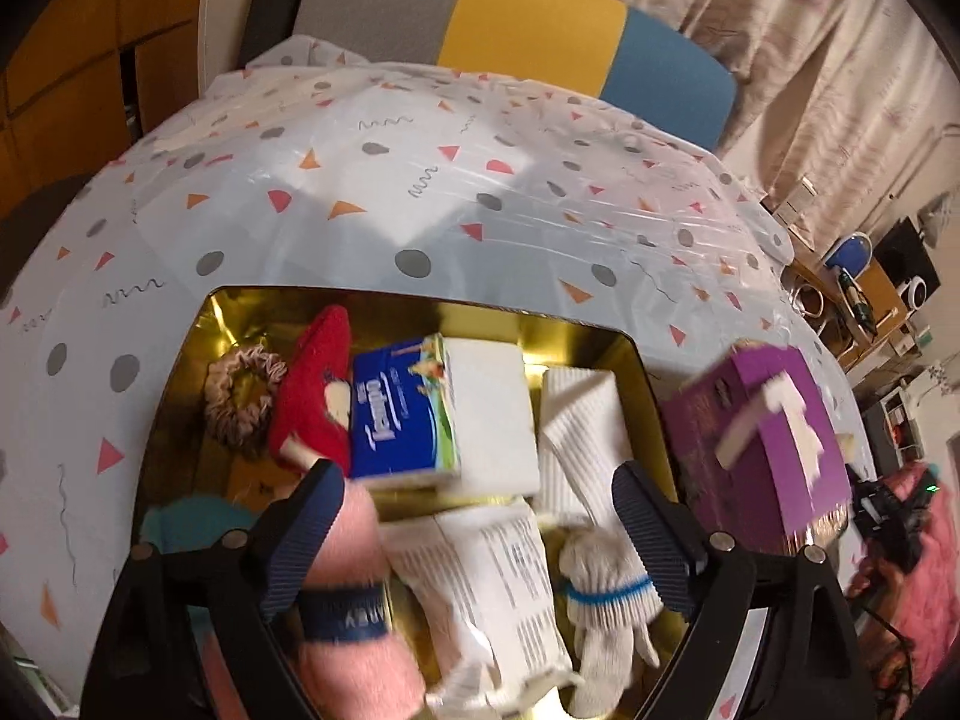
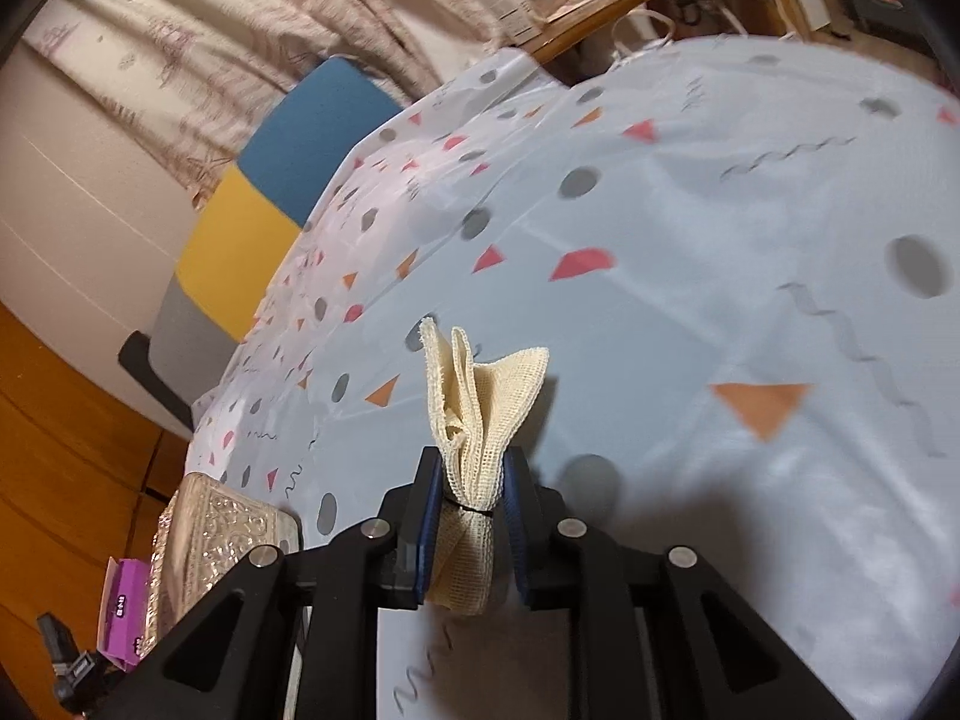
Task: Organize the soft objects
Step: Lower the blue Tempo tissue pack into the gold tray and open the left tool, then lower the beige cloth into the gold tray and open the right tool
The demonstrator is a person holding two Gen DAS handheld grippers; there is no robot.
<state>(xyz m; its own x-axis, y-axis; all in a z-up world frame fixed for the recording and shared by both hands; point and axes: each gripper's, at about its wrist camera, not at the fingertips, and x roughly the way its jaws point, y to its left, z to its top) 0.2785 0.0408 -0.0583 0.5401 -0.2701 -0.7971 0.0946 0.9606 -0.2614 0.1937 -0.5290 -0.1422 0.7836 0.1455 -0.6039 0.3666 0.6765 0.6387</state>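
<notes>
While I hover over the gold box (image 1: pixel 600 330): 
Left gripper (image 1: pixel 480 516): fingers spread, pink roll (image 1: pixel 354 648) beside my left finger, inside the box.
Right gripper (image 2: pixel 471 498): pinching my cream mesh cloth (image 2: pixel 474 420) above the tablecloth (image 2: pixel 720 240).

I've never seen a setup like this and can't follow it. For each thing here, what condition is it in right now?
Left gripper: open, over the tin.
Right gripper: shut on the cream mesh cloth.
Cream mesh cloth: bunched, tied with a black band, held above the table.
Gold tin: open, packed with items.
Blue tissue pack: lying in the tin.
Pink fuzzy roll: banded, beside the left finger.
Purple box: blurred, beside the tin.
</notes>
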